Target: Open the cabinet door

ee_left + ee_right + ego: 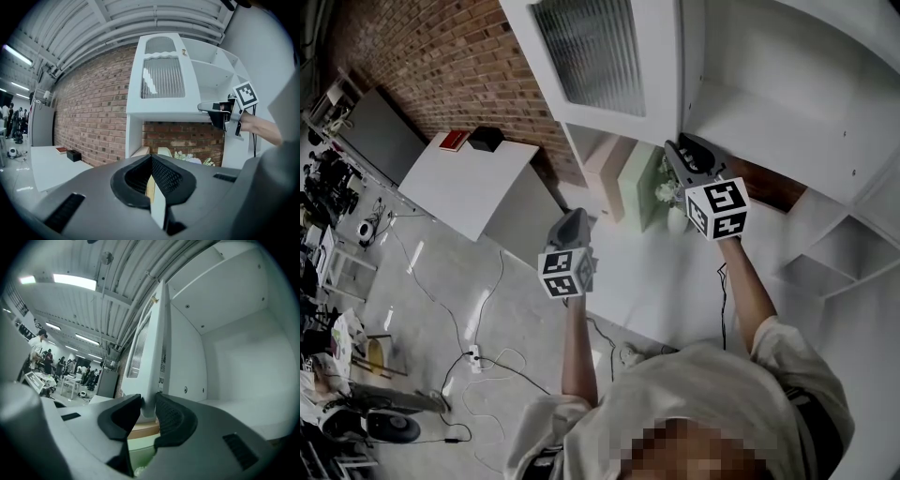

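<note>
The door (157,357) is already partly swung out from the cabinet (234,357). Its lower corner sits between the right gripper's (147,404) jaws, which seem to pinch it. More swing is left, I judge; the left gripper (151,161) hangs closed and empty.

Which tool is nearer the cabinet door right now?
Right. The right tool has the lower edge of the cabinet door between its jaws; the left tool hangs below, apart from it.
</note>
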Action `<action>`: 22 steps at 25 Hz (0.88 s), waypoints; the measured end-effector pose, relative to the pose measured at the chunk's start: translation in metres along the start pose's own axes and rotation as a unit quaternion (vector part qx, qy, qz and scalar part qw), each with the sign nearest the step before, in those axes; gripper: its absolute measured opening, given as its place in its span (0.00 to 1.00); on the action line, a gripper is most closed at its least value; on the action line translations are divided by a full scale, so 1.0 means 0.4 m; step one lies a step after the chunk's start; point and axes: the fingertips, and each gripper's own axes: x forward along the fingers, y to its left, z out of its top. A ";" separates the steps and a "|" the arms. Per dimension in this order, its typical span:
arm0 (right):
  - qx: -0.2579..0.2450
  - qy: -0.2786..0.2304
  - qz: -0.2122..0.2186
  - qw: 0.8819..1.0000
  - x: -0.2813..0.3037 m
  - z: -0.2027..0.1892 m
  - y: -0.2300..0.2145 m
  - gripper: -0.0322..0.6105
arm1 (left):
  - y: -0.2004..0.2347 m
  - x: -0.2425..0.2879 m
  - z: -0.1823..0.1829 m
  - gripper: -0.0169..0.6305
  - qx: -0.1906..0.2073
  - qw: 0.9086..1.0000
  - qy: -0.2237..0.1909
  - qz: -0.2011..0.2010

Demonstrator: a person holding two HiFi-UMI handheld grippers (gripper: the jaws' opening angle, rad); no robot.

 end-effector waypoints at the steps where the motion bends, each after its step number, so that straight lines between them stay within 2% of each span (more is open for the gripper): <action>1: -0.001 0.000 -0.001 1.000 -0.003 0.002 0.004 0.23 | 0.001 -0.004 0.002 0.07 0.000 1.000 0.000 0.001; 13: 0.011 -0.004 -0.002 1.000 -0.020 0.016 0.030 0.21 | 0.025 -0.084 -0.005 0.07 -0.006 0.999 0.001 0.039; 19: 0.011 0.000 -0.019 1.000 -0.014 0.010 0.045 0.21 | 0.061 -0.084 -0.018 0.07 -0.010 1.000 -0.004 0.028; 22: 0.011 0.002 -0.041 0.999 -0.013 0.006 0.047 0.22 | 0.086 -0.067 -0.009 0.07 -0.006 1.000 -0.010 0.005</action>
